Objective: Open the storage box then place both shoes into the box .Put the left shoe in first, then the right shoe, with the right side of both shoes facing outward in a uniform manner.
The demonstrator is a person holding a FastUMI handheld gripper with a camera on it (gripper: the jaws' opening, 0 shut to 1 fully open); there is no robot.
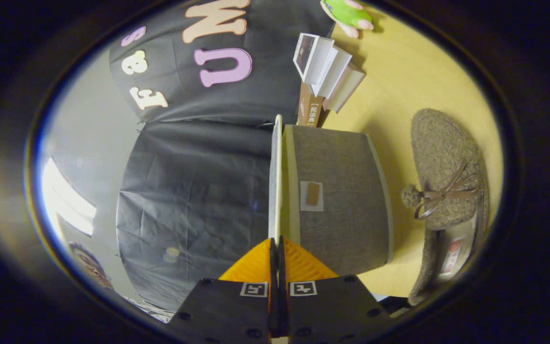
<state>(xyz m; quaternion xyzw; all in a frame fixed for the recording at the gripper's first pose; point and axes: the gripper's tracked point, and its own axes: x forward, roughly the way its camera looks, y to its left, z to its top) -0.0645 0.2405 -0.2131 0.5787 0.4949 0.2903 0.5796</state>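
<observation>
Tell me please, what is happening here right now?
A person is holding the tongs turned on their side, and the tongs are shut on the thin lid of the grey storage box, at its edge. The lid stands just apart from the box, so the opening has begun. One grey shoe with a bow lies on the yellow table beyond the box, not yet inside.

Storage box [337,200]: inside hidden behind its gray fabric wall, lid [277,177] seen edge-on only. Gripper [277,248] fingertips meet at that lid edge; contact itself hidden. Shoe [447,200]: heel end cut off, insole label too small to read. Green plush toy [349,14] cut off at the table [408,81] edge.
</observation>
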